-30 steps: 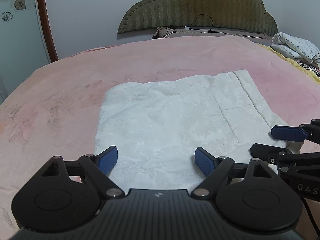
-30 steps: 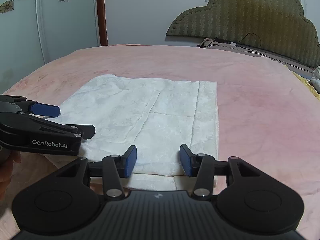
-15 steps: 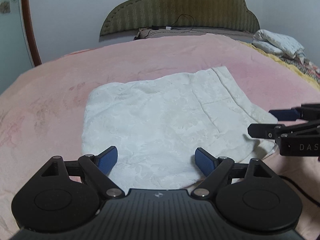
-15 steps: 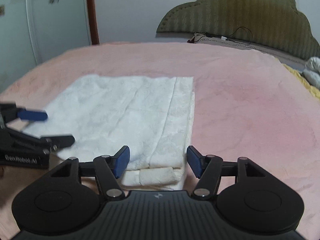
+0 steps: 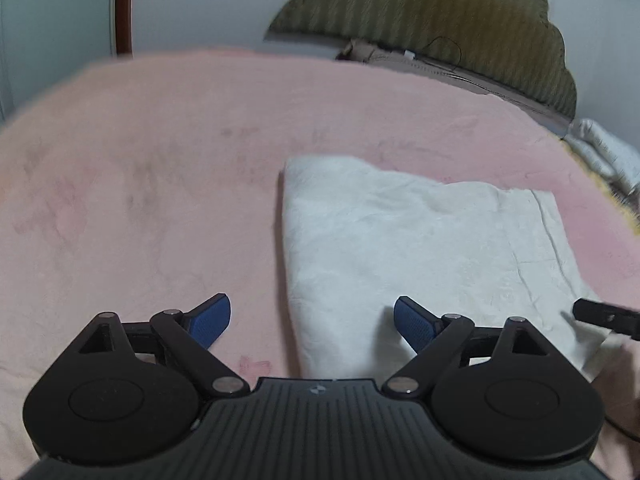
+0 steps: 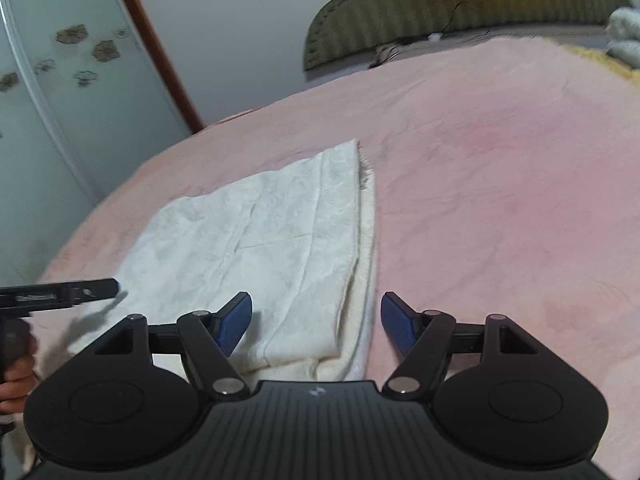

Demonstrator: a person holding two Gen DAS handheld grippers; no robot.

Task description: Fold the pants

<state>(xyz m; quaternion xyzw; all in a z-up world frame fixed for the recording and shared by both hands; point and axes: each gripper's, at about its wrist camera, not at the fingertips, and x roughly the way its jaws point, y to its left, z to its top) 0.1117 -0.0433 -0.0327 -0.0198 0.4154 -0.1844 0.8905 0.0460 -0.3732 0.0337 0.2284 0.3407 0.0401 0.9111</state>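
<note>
- Two grippers, our left gripper (image 5: 312, 322) and right gripper (image 6: 316, 322), hung wide open, holding nothing, at the near corners of the pants (image 6: 264, 256).
- We judged the folding nearly done: the pants lay as a flat, layered rectangle on the pink blanket (image 6: 500, 200).
- Cloth looked white, textured, softly creased.

White pants (image 5: 420, 248) of bumpy patterned cloth, pink blanket (image 5: 160, 160) soft and fuzzy, gripper (image 5: 312, 322) matt black plastic, blue pads (image 5: 414, 322) dotted and rough.
</note>
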